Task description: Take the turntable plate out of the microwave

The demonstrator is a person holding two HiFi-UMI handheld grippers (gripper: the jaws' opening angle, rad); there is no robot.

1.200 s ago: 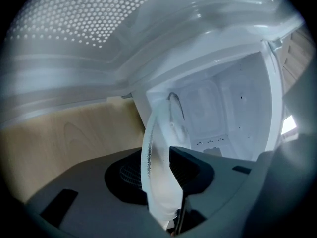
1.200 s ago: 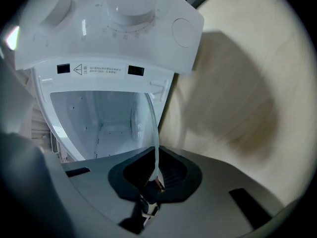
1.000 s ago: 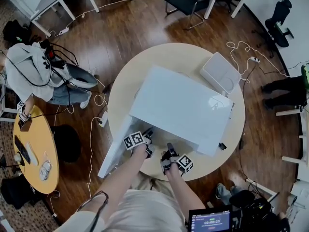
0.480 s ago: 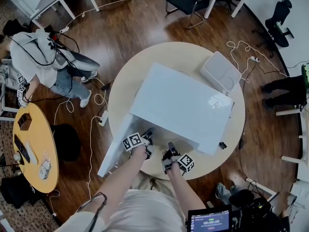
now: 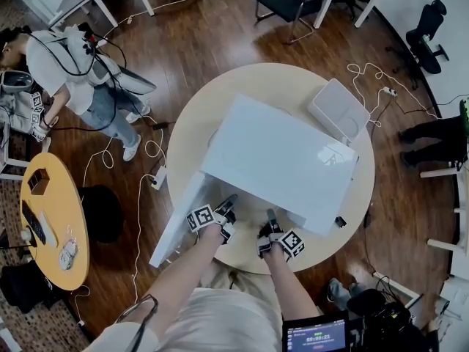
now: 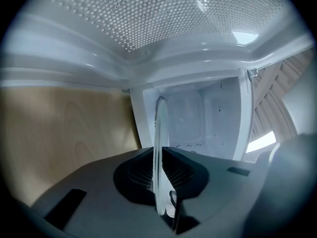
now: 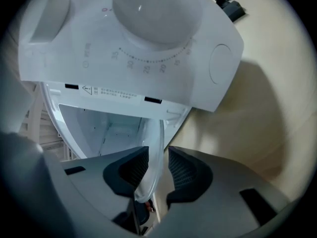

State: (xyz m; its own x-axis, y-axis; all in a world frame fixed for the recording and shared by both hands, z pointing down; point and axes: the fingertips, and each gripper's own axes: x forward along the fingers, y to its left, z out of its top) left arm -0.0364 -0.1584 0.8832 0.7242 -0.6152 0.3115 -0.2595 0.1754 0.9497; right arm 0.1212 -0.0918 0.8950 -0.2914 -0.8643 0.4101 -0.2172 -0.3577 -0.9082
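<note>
While the turntable plate [image 6: 161, 118] sits at the open near mouth of the microwave [image 5: 278, 160], the left tongs [image 6: 158, 152] are closing and clench its rim; the right tongs [image 7: 157, 155] are opening, pads [image 7: 181, 170] released from the rim that runs between them. The microwave rests on a round surface [image 5: 278, 79], door [image 5: 176, 226] swung open leftward.

My head camera looks steeply down from well above the table [image 5: 192, 130] and microwave [image 5: 278, 160]. The left gripper view sits close at the open front, facing into the cavity [image 6: 198, 118]. The right gripper view faces the same cavity from under the dial panel [image 7: 133, 58]. Both gripper views share the plate [image 6: 159, 148], edge-on and close up.
</note>
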